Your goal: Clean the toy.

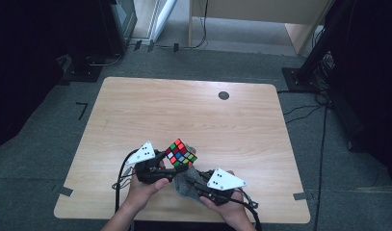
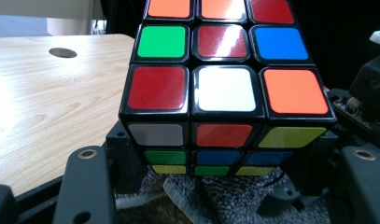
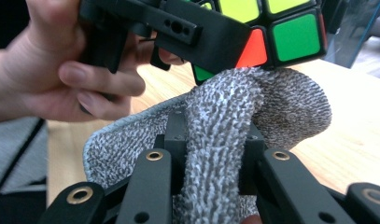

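Left hand-held gripper (image 1: 170, 166) clamped on glossy square-tiled cube (image 1: 180, 153), right hand-held gripper (image 3: 214, 154) pinching nubbly grey cloth (image 3: 234, 112).

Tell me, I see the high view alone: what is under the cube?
Observer: A grey cloth presses against the cube's underside, seen in the right gripper view.
Operator: Who holds that cloth?
Observer: The right gripper; its fingers pinch a fold of it.
Operator: And the cube?
Observer: The left gripper clamps it at its lower layers, lifted off the table.
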Tool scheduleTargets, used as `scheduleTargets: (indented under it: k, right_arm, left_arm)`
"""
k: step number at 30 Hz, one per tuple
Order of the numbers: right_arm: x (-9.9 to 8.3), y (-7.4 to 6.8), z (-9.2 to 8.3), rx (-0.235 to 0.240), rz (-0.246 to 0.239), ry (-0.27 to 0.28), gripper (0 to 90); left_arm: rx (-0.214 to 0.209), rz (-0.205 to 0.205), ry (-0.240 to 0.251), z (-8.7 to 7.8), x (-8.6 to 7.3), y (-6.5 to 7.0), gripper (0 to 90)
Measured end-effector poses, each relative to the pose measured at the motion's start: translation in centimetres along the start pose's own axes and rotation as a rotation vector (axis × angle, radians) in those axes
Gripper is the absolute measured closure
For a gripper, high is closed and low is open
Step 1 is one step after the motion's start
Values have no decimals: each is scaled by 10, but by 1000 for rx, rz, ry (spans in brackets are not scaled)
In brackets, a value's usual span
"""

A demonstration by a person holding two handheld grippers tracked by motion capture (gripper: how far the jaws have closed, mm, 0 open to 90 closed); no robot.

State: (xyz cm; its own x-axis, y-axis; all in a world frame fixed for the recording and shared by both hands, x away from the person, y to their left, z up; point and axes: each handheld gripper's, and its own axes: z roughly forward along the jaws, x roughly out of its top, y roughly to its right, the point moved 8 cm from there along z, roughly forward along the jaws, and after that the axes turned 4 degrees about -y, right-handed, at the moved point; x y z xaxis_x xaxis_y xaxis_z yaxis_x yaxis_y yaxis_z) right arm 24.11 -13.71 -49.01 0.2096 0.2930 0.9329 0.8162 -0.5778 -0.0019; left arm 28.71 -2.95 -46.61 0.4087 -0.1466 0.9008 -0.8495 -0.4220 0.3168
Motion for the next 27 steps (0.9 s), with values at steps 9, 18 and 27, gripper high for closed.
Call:
scheduleTargets:
  k: [9,18,27]
  right_arm:
    - [2,8,-2,-53,10,33,731]
    - [5,24,-11,-117,48,63,729]
    - [0,-1,3,-55,-57,6,714]
  left_arm:
    - [-15,-6,-1,1,0,3,347]
    - [-10,1,-8,2,-1,2,347]
    - [-10,-22,1,0,0,0,347]
